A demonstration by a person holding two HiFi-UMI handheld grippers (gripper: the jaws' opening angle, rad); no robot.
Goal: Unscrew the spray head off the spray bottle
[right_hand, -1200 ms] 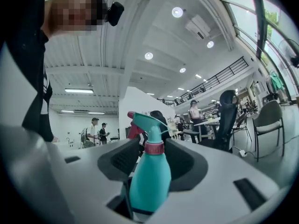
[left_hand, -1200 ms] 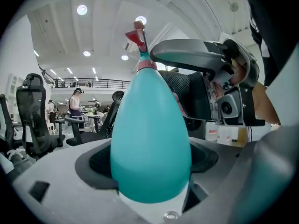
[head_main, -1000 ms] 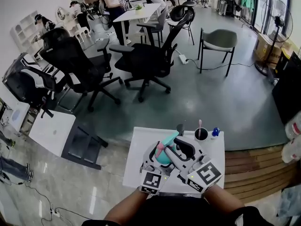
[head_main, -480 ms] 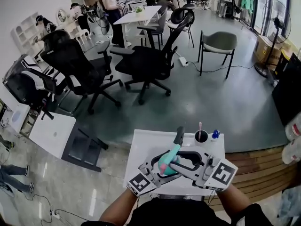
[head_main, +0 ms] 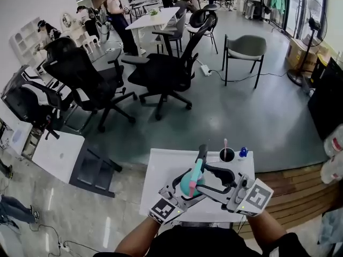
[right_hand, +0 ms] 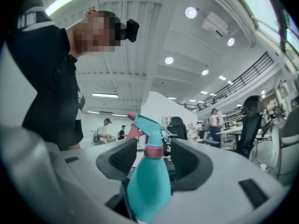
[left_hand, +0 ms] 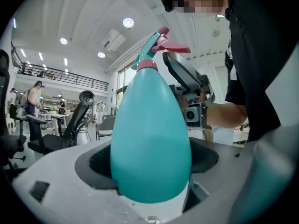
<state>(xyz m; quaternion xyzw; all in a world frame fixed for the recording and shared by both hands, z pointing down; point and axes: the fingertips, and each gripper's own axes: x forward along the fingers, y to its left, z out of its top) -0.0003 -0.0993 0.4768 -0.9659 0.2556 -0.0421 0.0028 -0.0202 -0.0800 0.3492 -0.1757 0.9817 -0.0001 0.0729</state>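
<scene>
The left hand-held gripper [head_main: 185,190] is clamped on the teal spray bottle [left_hand: 152,143]. Its dark pads [left_hand: 100,160] are pressed against the wide lower body on either side. From these jaws the bottle narrows away to a pink collar [right_hand: 153,151]. Beyond the collar the teal spray head [right_hand: 147,125] is seen, with its pink trigger [left_hand: 173,45].

The right hand-held gripper [head_main: 206,182] is brought in from the other side, close beside the left one. Its jaws are held apart and have just been opening. The bottle's neck and collar are placed between its pads [right_hand: 122,157], and a gap is left on each side, so nothing is gripped there. The spray head is still seated on the bottle.

Both hand-held grippers and the bottle are held over the near part of a white bench [head_main: 161,175]. Whether the bottle is touching the bench cannot be told. Past the right hand-held gripper, near the far edge of the bench, a dark cup [head_main: 227,154] with a thin stick in it is seen. A small blue object [head_main: 244,152] is set just beside the cup.

Well beyond the bench, black office chairs [head_main: 166,71] are stood on a grey floor. Farther off, a grey chair [head_main: 246,46] and a white table [head_main: 144,17] can be made out.
</scene>
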